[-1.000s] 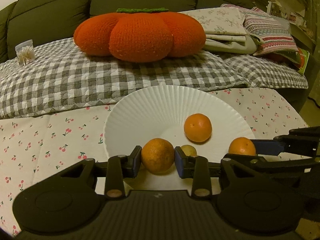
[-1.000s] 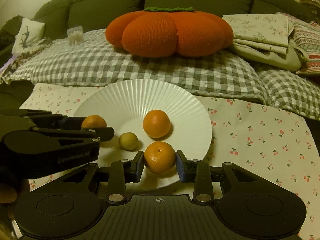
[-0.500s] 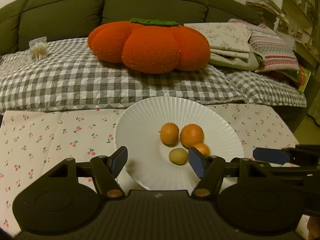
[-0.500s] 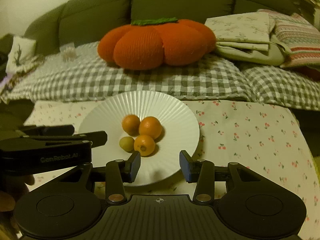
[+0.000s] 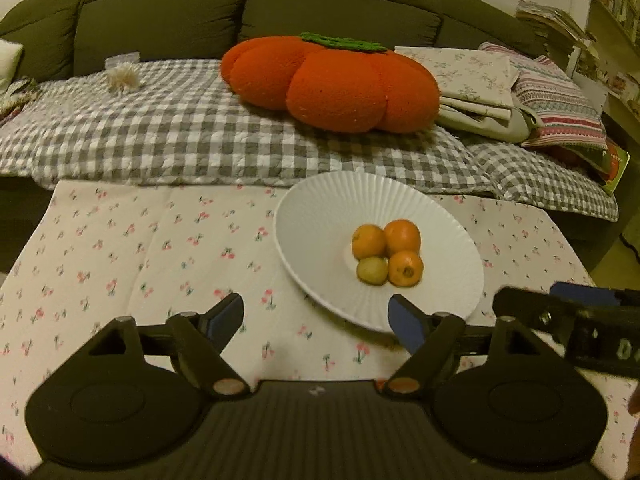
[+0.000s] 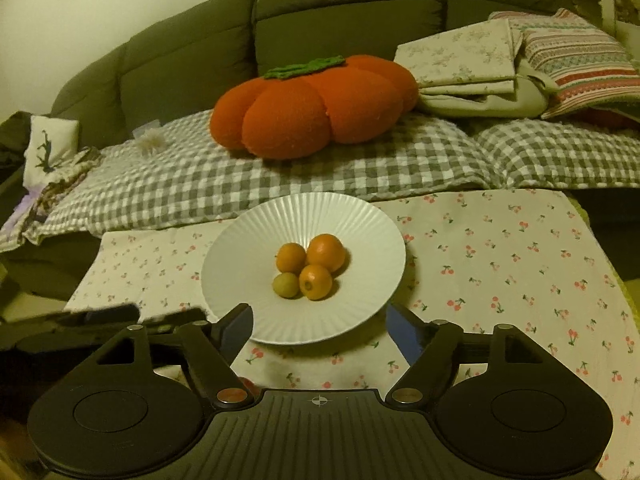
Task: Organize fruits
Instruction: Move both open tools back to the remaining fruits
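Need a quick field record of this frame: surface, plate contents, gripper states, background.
surface: cherry-print cloth
plate: white ribbed plate on the cloth
fruit on plate: three oranges and one small yellow-green fruit, clustered and touching near the centre
fruit off plate: none visible
left gripper: open, empty, short of the plate
right gripper: open, empty, at the plate's near rim
background: pumpkin cushion on a checked blanket, sofa behind
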Motion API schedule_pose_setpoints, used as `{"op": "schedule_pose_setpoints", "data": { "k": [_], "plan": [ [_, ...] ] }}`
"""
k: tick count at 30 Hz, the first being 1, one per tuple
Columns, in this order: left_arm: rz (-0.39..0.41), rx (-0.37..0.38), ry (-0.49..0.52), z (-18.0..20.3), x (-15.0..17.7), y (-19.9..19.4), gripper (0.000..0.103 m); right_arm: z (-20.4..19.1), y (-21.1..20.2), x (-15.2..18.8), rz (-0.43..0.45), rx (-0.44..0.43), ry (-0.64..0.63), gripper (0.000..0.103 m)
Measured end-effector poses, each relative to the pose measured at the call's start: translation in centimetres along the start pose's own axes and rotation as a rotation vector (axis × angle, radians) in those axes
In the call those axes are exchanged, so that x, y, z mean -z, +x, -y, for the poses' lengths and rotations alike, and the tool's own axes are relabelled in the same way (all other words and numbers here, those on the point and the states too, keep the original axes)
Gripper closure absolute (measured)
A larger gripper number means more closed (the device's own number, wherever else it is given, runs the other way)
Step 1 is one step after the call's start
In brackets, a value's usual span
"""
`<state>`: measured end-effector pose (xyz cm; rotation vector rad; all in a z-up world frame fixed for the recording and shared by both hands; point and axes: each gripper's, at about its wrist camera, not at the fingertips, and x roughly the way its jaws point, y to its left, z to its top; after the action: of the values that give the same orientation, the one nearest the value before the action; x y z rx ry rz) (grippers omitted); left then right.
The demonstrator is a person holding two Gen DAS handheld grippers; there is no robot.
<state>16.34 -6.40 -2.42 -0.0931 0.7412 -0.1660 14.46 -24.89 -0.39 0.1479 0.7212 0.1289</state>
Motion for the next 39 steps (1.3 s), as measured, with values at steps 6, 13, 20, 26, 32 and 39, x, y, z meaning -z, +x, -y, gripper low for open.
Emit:
{"op": "schedule_pose_setpoints", "data": {
  "k": [6, 13, 20, 26, 32, 39],
  "plan": [
    [-0.023, -0.007, -0.014, -0.4, 1.5, -1.6, 0.022, -0.6, -1.0, 1.0, -0.008, -0.023, 0.054, 0.028],
    [-0.026, 0.020, -0.025, -0.4, 2.7, -3.4, 0.021, -0.9, -2.7, 2.6, -0.021, -0.048, 0.087, 0.028],
    [-0.045, 0.005, -0.025, -1.3, 4.0, -4.4, 0.016, -0.7, -3.4, 3.3, -0.046, -0.045, 0.107, 0.024],
    [-0.069, 0.015, -0.064, -2.7, 4.9, -4.6, 0.016, -0.4, -3.2, 3.9, -0.074, -0.062, 0.137, 0.024],
    [-0.107, 0.036, -0.061, -2.7, 6.6, -4.3, 0.020, -0.2, -2.4, 4.4, -0.117, -0.089, 0.168, 0.024],
    [-0.160, 0.107, 0.025, -0.7, 9.1, -3.5, 0.032, -0.3, -1.5, 4.9, -0.150, -0.093, 0.166, 0.024]
  ]
}}
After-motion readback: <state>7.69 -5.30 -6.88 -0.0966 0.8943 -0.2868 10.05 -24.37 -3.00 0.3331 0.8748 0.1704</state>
